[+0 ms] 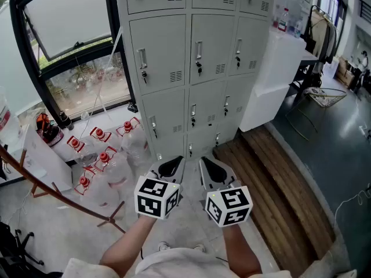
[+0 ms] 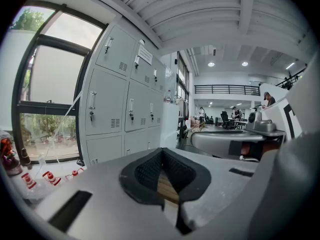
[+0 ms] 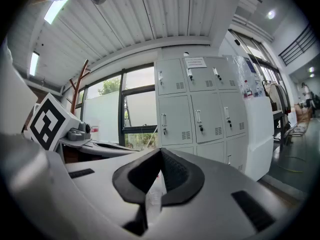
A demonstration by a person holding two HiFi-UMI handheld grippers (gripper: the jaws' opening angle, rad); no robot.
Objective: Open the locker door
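The person holds both grippers out in front, side by side and close to each other. The left gripper (image 1: 172, 165) has its jaws shut tight, with nothing between them. In the left gripper view the black pads (image 2: 147, 171) meet at the tips. The right gripper (image 1: 211, 165) looks the same, with its jaws pressed together and holding nothing.

Ahead stands the tall bank of grey metal lockers (image 1: 197, 97). It is well apart from both grippers, and neither one touches it. Every locker door that shows is closed. Each door has a small silver handle (image 1: 199, 51) with a key hanging just under it, and little air slots beside it.

On the floor to the left of the lockers lies a bunch of clear plastic bottles with red caps (image 1: 104, 156). They sit below the big window with the black frame (image 1: 35, 45). Just to the right of the lockers stands a white box-shaped cabinet (image 1: 272, 77). Brown wooden floor boards (image 1: 272, 196) run along in front of it — right up to the foot of the lockers.
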